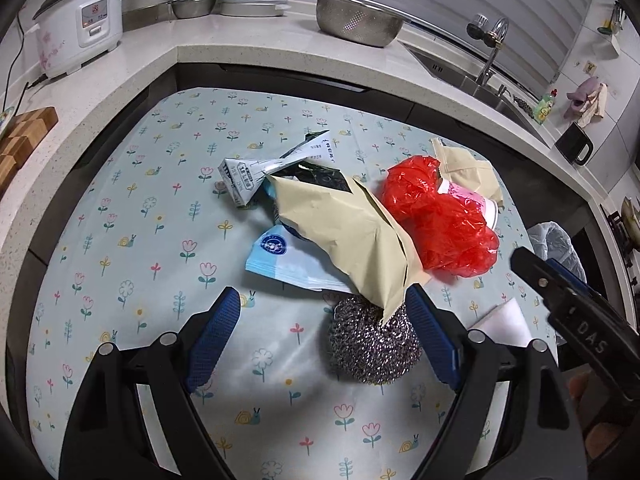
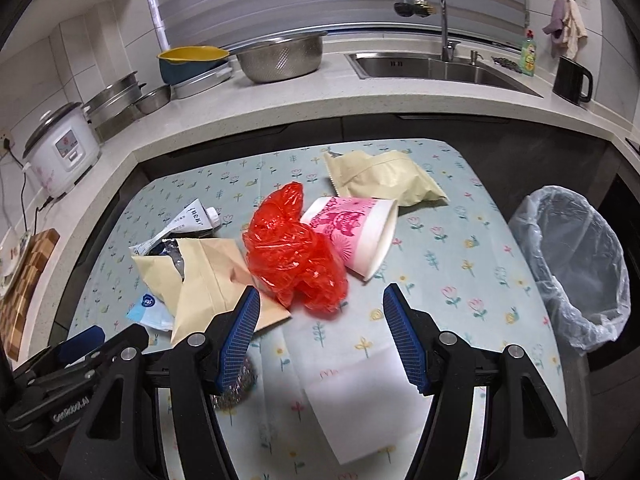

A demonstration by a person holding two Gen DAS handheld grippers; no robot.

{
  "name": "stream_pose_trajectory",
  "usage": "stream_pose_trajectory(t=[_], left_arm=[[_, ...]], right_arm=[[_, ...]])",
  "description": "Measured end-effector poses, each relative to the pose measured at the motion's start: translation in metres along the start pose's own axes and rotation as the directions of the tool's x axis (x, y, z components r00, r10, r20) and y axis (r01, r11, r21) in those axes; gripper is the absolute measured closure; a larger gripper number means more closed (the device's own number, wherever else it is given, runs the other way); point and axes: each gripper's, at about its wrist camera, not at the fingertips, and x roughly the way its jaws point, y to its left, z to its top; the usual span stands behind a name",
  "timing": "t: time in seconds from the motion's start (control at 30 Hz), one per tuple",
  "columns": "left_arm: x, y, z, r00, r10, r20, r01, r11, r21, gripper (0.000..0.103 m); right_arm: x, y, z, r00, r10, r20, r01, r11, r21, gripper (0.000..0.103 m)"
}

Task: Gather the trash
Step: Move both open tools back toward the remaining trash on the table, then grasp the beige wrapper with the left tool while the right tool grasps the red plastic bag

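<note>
Both hand-held grippers hang apart and empty, the left hand-held gripper (image 1: 320,332) straddling the springy steel scourer (image 1: 374,344) at lower centre, the right hand-held gripper (image 2: 318,330) facing the flimsy, slippery red bag (image 2: 296,252) — pinch its bunched middle.

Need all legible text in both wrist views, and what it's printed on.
"DAS": on the right gripper, seen from the left wrist view.
"GenRobot.AI": on the left gripper, seen from the right wrist view.
Rice cooker: panel markings too small to read.
Crumpled silver wrapper: print unreadable.
Blue packet: round logo, unreadable.
Squeezed tube: characters blurred.
Pink paper cup: pattern only, no readable words.
Green dish soap bottle: label too small.
</note>
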Motion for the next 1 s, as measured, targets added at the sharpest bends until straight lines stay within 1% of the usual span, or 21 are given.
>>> stream_pose_trajectory(t=[0.4, 0.43, 0.47, 0.5, 0.57, 0.6, 0.63, 0.67, 0.73, 0.83, 0.9, 0.97, 1.0], left_arm=[[0.025, 0.008, 0.009, 0.999, -0.002, -0.034, 0.001, 1.000, -0.020, 0.023], [0.026, 0.008, 0.009, 0.999, -0.002, -0.036, 0.002, 1.000, -0.021, 0.023], [0.028, 0.009, 0.009, 0.999, -0.004, -0.038, 0.003, 1.000, -0.024, 0.023], [0.029, 0.009, 0.010, 0.999, -0.007, -0.040, 0.006, 1.000, -0.026, 0.023], [0.030, 0.008, 0.010, 0.999, -0.010, -0.044, 0.008, 1.000, -0.027, 0.023], [0.031, 0.007, 0.010, 0.999, -0.012, -0.045, 0.011, 1.000, -0.026, 0.023], [0.031, 0.006, 0.010, 0.999, -0.014, -0.045, 0.013, 1.000, -0.024, 0.023], [0.032, 0.004, 0.010, 0.999, -0.017, -0.046, 0.016, 1.000, -0.020, 0.023], [0.033, -0.001, 0.010, 0.999, -0.023, -0.048, 0.022, 1.000, -0.014, 0.023], [0.034, -0.008, 0.009, 0.998, -0.031, -0.045, 0.031, 1.000, 0.001, 0.024], [0.035, -0.013, 0.009, 0.998, -0.038, -0.045, 0.038, 0.999, 0.013, 0.028], [0.038, -0.018, 0.009, 0.998, -0.048, -0.048, 0.049, 0.999, 0.022, 0.038], [0.039, -0.020, 0.010, 0.997, -0.050, -0.052, 0.052, 0.998, 0.026, 0.039]], right_arm=[[0.063, 0.017, 0.018, 0.998, 0.016, -0.057, -0.018, 0.999, -0.028, 0.041], [0.067, 0.018, 0.018, 0.998, 0.020, -0.063, -0.022, 0.999, -0.030, 0.047], [0.070, 0.018, 0.018, 0.997, 0.023, -0.069, -0.025, 0.999, -0.030, 0.060], [0.071, 0.019, 0.018, 0.997, 0.028, -0.074, -0.030, 0.999, -0.031, 0.065], [0.071, 0.018, 0.018, 0.996, 0.042, -0.074, -0.044, 0.999, -0.029, 0.083], [0.069, 0.018, 0.018, 0.996, 0.051, -0.068, -0.053, 0.998, -0.027, 0.085], [0.066, 0.018, 0.018, 0.997, 0.056, -0.060, -0.058, 0.998, -0.027, 0.090], [0.061, 0.017, 0.019, 0.997, 0.063, -0.048, -0.065, 0.998, -0.028, 0.093], [0.051, 0.015, 0.022, 0.997, 0.074, -0.021, -0.075, 0.997, -0.026, 0.094], [0.034, 0.010, 0.028, 0.996, 0.085, 0.016, -0.085, 0.996, -0.018, 0.095], [0.023, 0.006, 0.032, 0.995, 0.089, 0.041, -0.089, 0.996, -0.007, 0.095], [0.014, 0.002, 0.035, 0.994, 0.090, 0.059, -0.090, 0.996, 0.001, 0.095], [0.010, -0.001, 0.036, 0.994, 0.091, 0.066, -0.091, 0.996, 0.006, 0.095]])
